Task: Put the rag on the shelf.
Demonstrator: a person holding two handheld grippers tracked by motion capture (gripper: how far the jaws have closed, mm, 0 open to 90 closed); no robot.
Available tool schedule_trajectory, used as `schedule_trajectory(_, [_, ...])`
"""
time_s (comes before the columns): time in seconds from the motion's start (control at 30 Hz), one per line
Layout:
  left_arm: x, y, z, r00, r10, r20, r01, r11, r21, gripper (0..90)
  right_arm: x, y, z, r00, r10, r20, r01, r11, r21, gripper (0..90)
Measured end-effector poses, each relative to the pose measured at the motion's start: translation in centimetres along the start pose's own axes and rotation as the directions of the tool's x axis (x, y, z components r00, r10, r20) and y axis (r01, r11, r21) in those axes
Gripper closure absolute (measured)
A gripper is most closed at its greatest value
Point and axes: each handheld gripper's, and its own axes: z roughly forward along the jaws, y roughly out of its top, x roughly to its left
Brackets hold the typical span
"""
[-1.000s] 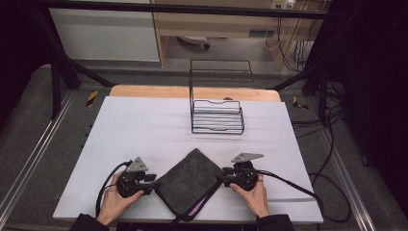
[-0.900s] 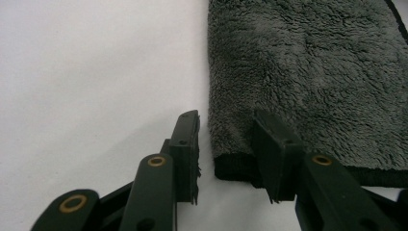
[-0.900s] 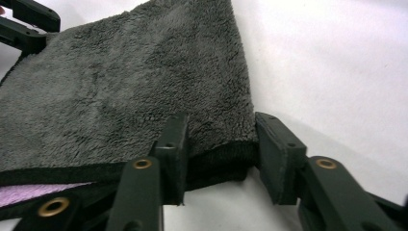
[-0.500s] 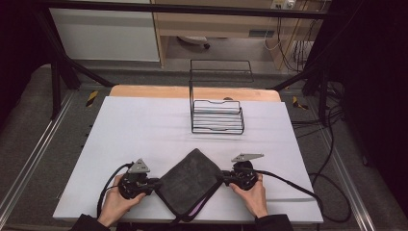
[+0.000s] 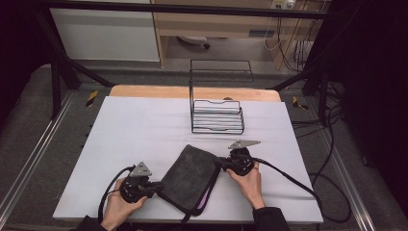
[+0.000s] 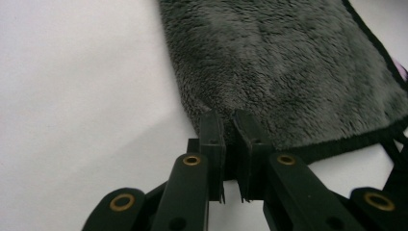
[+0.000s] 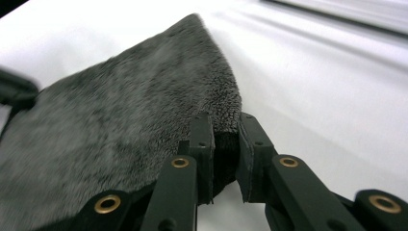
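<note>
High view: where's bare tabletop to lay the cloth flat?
Free: the white table left of the wire rack and beyond the grey cloth. Crowded: the near edge, where left gripper and right gripper pinch the cloth.

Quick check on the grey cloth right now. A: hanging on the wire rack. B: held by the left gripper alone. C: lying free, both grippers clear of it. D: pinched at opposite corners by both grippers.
D: the left gripper and the right gripper each have their jaws closed on a corner of the grey cloth, on opposite sides of it, while the wire rack stands apart behind.
</note>
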Motion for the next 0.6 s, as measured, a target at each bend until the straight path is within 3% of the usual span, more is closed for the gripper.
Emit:
schedule_trajectory(0.23, [-1.0,-0.3,0.0,0.9999,-0.008,-0.008,0.008,0.9999,-0.015,82.2,-0.5,1.7,2.7,0.9944,-0.099,0.037,0.099,0.9950,-0.014,79.2])
schedule_trajectory(0.43, [-1.2,-0.4,0.0,0.9997,-0.017,-0.018,0.017,0.9995,-0.025,80.5,-0.5,1.6,3.5,0.9912,-0.119,0.057,0.120,0.9927,-0.009,76.7])
schedule_trajectory(0.53, [-0.9,-0.4,-0.3,0.9997,-0.018,-0.017,0.018,0.9994,-0.029,76.9,-0.1,1.5,2.9,0.9843,-0.146,0.099,0.151,0.9876,-0.044,61.8])
schedule_trajectory(0.57, [-0.7,-0.3,-0.5,0.9997,-0.020,-0.017,0.019,0.9992,-0.036,75.5,0.4,1.5,2.0,0.9800,-0.159,0.120,0.167,0.9843,-0.057,43.0])
schedule_trajectory(0.6, [-0.4,-0.2,-0.9,0.9994,-0.023,-0.026,0.022,0.9986,-0.047,74.3,0.7,1.4,1.6,0.9792,-0.159,0.126,0.167,0.9842,-0.059,38.1])
